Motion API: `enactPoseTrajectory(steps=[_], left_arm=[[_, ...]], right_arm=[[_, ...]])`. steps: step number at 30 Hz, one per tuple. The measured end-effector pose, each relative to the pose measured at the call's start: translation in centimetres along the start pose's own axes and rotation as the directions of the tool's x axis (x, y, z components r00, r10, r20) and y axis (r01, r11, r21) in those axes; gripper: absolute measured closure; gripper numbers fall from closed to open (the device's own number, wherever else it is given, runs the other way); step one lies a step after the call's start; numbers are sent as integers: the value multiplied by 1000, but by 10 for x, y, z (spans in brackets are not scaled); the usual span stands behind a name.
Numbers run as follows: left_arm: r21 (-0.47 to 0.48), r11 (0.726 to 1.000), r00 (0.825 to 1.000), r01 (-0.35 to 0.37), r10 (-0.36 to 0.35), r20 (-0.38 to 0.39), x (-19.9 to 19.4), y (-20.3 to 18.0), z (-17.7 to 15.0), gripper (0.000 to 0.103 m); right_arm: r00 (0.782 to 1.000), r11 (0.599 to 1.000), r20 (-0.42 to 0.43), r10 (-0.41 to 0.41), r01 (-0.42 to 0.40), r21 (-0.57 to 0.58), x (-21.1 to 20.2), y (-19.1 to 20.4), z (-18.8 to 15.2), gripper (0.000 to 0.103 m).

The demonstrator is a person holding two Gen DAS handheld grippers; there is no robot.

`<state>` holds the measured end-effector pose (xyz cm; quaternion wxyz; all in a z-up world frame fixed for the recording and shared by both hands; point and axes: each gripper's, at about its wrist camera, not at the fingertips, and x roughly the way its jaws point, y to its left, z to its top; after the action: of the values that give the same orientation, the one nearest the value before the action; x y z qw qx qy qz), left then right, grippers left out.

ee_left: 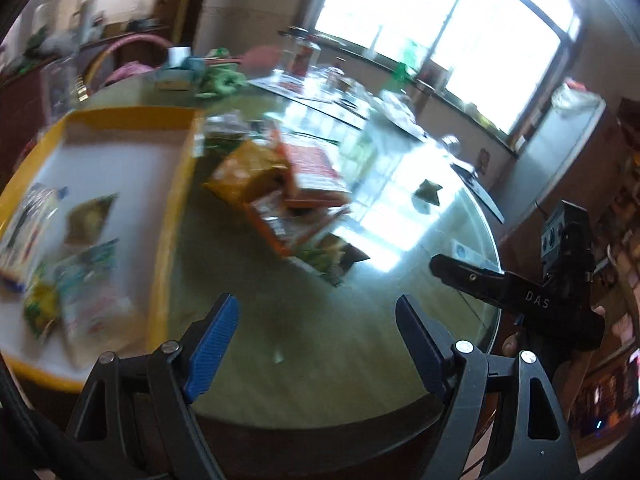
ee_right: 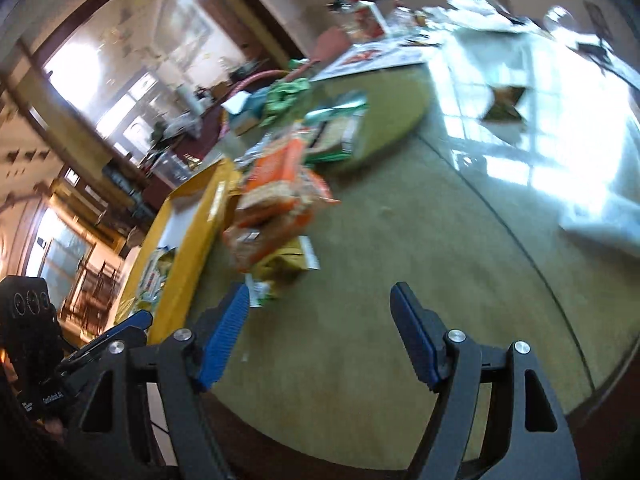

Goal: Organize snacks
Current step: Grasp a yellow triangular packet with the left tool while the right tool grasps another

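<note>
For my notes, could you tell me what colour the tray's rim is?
Yellow, around a white floor; the tray shows best in the left wrist view.

A round glass-topped table (ee_left: 320, 340) fills the middle of the frame. A yellow tray (ee_left: 172, 200) sits at its left. A pile of snack bags (ee_left: 280, 184) lies in the middle. One small dark packet (ee_left: 428, 192) lies alone at the right.

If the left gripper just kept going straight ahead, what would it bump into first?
Probably the pile of snack packets. The open left gripper hangs over bare table, and the pile lies next ahead. The blur makes depth unsure.
</note>
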<state>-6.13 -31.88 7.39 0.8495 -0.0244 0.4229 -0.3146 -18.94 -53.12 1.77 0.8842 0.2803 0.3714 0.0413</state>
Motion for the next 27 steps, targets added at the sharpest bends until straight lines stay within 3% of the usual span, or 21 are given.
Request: enactPoseTrajectory(steps=[6,9,11,13,15,18,27], left_arm=[[181,981,996,-68,79,-52,50,-34,21,24],[223,973,991,-59,83,-101,73,-40,31,43],[239,970,987,-46,82,-140,88,-42,34,48],[259,962,977,-93,138,-164,102,-42,33,68],[274,957,972,-99,153,-181,103,-43,28,73],[297,946,968,-126,183,-170,95,-46,18,78],[281,945,969,-164,208,-135,80,-47,4,82]], right_arm=[[998,998,16,-55,55,22,-3,-21,0,29],[999,998,20,-41,40,44,-8,-30,1,29],[999,998,26,-46,44,50,-10,-35,0,29],[999,997,25,-40,39,64,-10,-40,1,29],[999,997,27,-39,37,67,-12,-42,0,29],[999,997,33,-41,39,63,-14,-43,1,29],[999,995,37,-36,33,92,-13,-51,9,30]])
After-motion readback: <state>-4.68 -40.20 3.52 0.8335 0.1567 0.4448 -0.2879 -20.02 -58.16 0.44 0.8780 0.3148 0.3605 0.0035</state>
